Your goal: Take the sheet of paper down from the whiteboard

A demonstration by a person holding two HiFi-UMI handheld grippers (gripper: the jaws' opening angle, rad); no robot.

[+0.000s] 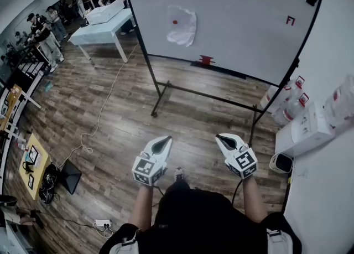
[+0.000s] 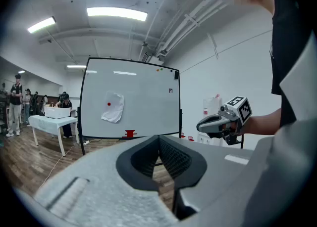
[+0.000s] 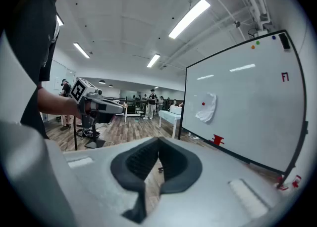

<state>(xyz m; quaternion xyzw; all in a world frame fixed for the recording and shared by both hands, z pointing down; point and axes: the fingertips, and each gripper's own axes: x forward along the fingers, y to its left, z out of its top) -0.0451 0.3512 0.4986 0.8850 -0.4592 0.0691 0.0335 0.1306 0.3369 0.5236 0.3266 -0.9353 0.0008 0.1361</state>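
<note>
Both closed: left tool point(image 1: 166, 139) beside right tool point(image 1: 220, 136), facing whiteboard point(image 1: 238, 26).

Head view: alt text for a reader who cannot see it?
A person holds the left hand-held gripper and the right hand-held gripper, both shut and empty, toward a standing whiteboard. A crumpled sheet of paper hangs on it under a red magnet.

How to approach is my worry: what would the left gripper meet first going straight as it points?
Probably the whiteboard near its bottom edge, right of the paper; nothing stands between, though depth is unclear.
</note>
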